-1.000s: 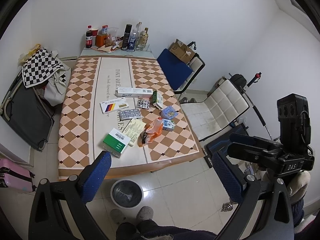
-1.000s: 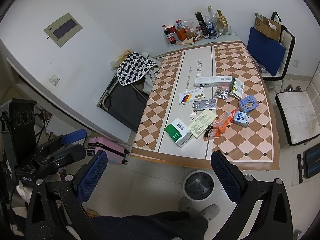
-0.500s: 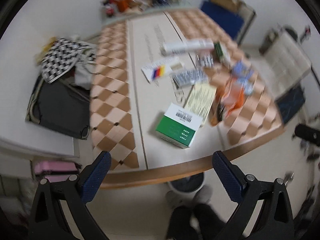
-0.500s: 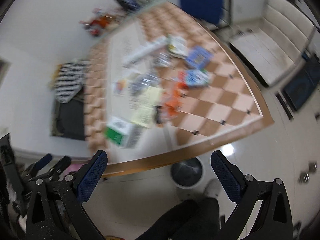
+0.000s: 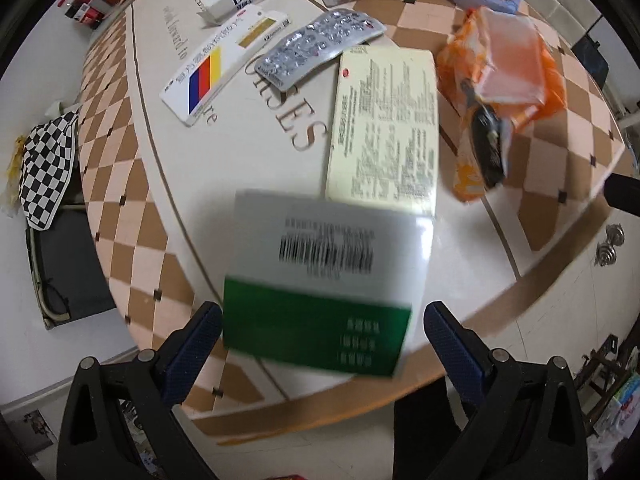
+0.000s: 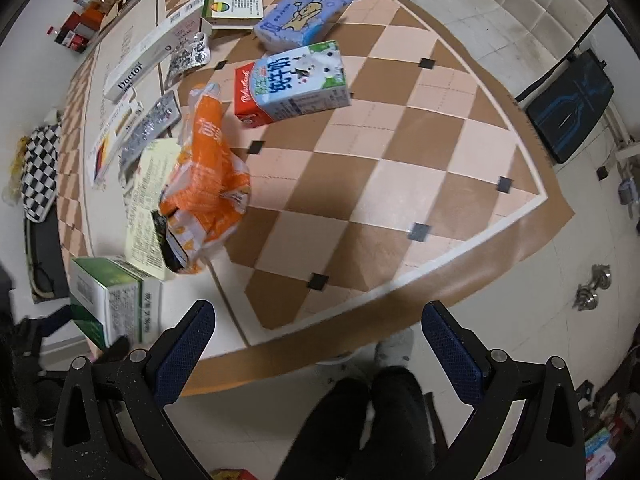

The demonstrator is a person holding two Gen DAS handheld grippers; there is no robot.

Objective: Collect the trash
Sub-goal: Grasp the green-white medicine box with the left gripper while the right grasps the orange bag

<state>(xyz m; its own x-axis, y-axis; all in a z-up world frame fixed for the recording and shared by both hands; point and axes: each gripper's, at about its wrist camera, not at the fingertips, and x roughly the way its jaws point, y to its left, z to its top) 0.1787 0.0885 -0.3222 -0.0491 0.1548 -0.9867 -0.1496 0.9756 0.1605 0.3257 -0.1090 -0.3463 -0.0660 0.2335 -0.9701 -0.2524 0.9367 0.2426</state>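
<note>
Clearly my left gripper (image 5: pixel 322 334) has just been closing a little, fingers still wide apart astride the green-and-white box (image 5: pixel 324 280) on the tabletop (image 5: pixel 168 184), not pressing. It looks light, stiff cardboard; I'd pinch its flat sides. My right gripper (image 6: pixel 318 338) hangs spread, empty.

A worktop (image 6: pixel 400 184) patterned in brown and peach diamonds with a cream centre band is filling the room's middle. Beside its left edge a black-and-white chequered cloth (image 5: pixel 44 168) is lying over a dark case (image 5: pixel 60 264). Right of the worktop a white cushioned chair (image 6: pixel 532 12) is standing on the pale tiled floor (image 6: pixel 580 248), which is catching a soft glare.
</note>
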